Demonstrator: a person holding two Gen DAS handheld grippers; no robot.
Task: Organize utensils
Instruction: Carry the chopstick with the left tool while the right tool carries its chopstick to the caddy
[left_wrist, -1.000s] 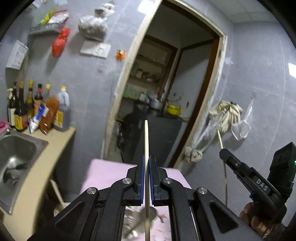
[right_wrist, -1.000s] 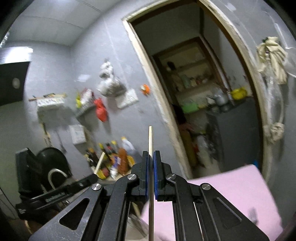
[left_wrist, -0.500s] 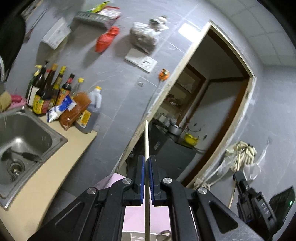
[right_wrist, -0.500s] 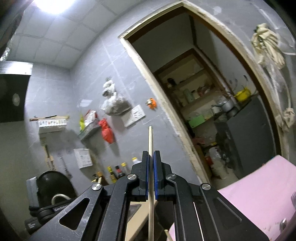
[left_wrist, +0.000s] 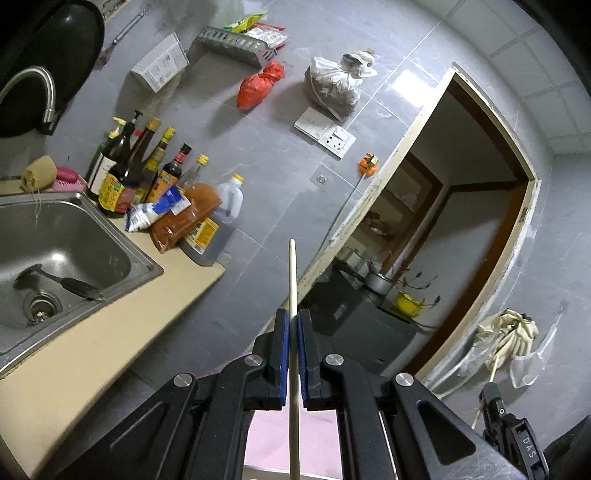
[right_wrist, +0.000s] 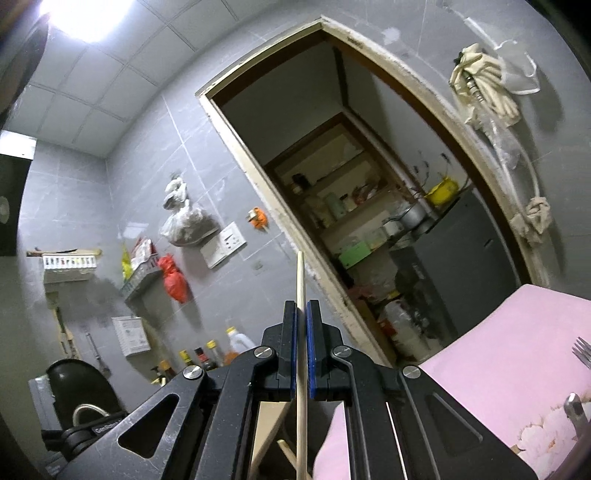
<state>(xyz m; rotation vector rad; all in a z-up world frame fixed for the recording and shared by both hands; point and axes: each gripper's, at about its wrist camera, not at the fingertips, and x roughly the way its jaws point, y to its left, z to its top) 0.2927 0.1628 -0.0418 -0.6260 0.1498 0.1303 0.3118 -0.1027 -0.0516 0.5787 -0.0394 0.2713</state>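
Chopsticks fill both sets of jaws, one stick each. The left gripper has its jaws pressed onto a pale wooden chopstick that runs straight up between the blue pads and pokes well past their tips, while its lower end drops out of the bottom of the view. Far left of these jaws sits a steel sink with a dark utensil lying in the basin near the drain. A beige tabletop borders the sink, and a cluster of sauce bottles stands on it against the grey wall, up and left of the jaws. Directly beneath the jaws shows a patch of pink cloth. To their right is an open doorway, and at the lower right edge part of the other handheld device is seen.

The right gripper likewise holds its jaws tight on a second chopstick, upright between the pads and standing clear above them, with its lower length passing down behind the gripper body. Left of these jaws, a red bag hangs on the wall, and the bottles show low down. Just below the jaws, slightly left, the end of another wooden stick is visible. Right of the jaws lies the pink cloth on a tabletop, with fork tines at the far right edge.
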